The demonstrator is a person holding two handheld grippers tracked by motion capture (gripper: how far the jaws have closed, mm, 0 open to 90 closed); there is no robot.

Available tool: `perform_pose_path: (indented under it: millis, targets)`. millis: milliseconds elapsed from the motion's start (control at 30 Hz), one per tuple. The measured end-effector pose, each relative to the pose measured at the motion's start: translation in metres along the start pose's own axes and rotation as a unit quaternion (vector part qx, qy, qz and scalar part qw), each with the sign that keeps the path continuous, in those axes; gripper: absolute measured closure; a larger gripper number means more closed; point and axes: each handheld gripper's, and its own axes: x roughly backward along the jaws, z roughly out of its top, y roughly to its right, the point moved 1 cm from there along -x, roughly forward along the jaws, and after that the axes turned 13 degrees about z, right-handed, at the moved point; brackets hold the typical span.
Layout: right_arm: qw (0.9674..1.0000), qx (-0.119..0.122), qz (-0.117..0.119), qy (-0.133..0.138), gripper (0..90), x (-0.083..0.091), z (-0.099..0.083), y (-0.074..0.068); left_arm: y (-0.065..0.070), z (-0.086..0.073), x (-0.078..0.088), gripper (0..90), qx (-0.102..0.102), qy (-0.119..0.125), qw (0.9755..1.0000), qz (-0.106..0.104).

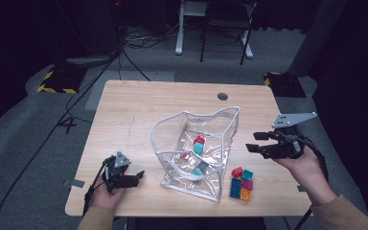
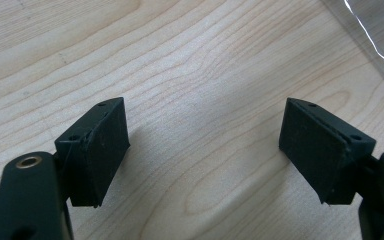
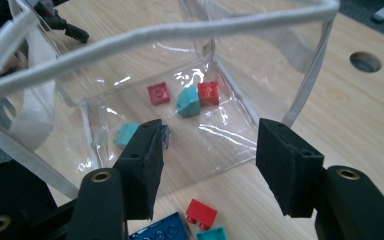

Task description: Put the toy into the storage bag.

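Table layout: bag at centre, loose bricks to its near right.

A bag [image 1: 196,153] stands mid-table [image 1: 134,110], with several small bricks [image 3: 190,100] on its floor. A cluster of bricks [image 1: 242,184] lies on the table just right of the bag's near corner. Left gripper [image 1: 124,178] rests near the front-left edge; right gripper [image 1: 254,142] sits right of the bag, behind the cluster.
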Motion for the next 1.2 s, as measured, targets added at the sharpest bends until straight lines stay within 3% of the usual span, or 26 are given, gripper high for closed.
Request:
perform_pose_path:
  millis: [667,1200]
  targets:
    - [0.9988,-0.034,0.014,-0.033,44.1,-0.045,-0.061,0.013,0.000,0.000,0.000,20.3,0.000,0.000,1.0000,0.000]
    - [0.9945,-0.064,0.015,-0.081,43.9,-0.090,-0.095,0.022,0.000,0.000,0.000,20.3,0.000,0.000,1.0000,0.000]
